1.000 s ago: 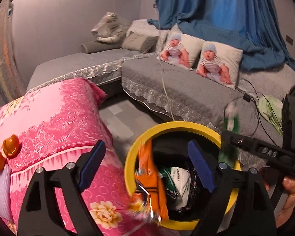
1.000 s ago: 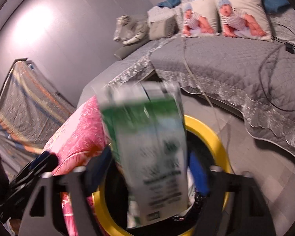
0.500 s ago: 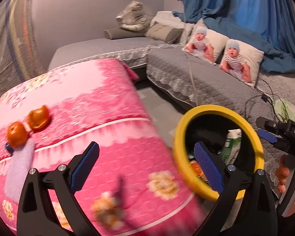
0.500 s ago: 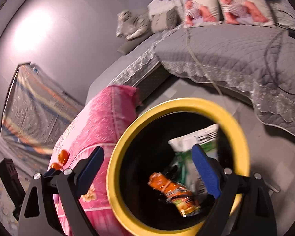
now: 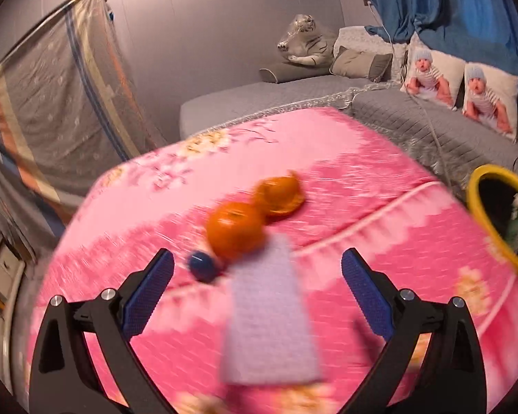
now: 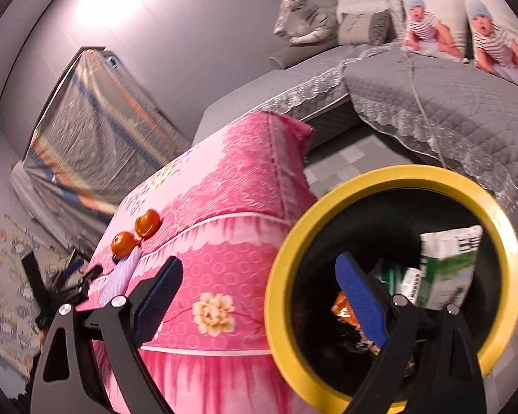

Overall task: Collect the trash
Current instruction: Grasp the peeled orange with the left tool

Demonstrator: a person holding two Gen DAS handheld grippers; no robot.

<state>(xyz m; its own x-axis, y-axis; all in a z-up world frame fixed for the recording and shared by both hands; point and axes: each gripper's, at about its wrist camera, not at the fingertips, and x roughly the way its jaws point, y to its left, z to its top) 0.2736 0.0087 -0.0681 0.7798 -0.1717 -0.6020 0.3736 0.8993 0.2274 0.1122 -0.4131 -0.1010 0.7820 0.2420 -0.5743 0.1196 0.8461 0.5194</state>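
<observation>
The left tongs (image 5: 257, 296) hang released over a surface (image 5: 380, 186) covered in a pink floral cloth, their blue pads spread wide with nothing between them. Below them on the cloth lie a whole orange fruit (image 5: 234, 229), an orange peel (image 5: 279, 193) touching it on the far side, a small dark blue ball (image 5: 202, 265) just beside the fruit, and a pale lilac cloth (image 5: 271, 324) whose far end reaches the fruit. This view is blurred.

The right tongs (image 6: 259, 293) are also released and grasp nothing; they hover above a yellow-rimmed trash bin (image 6: 283, 258) standing on the floor against the surface's side. Inside the bin's black liner lie a green-and-white packet (image 6: 449, 269) and an orange wrapper (image 6: 345, 310). From this view the left tongs appear at the surface's far edge, near the fruit. A grey quilted sofa (image 6: 449, 103) with two baby-print cushions (image 6: 428, 24) runs behind.
</observation>
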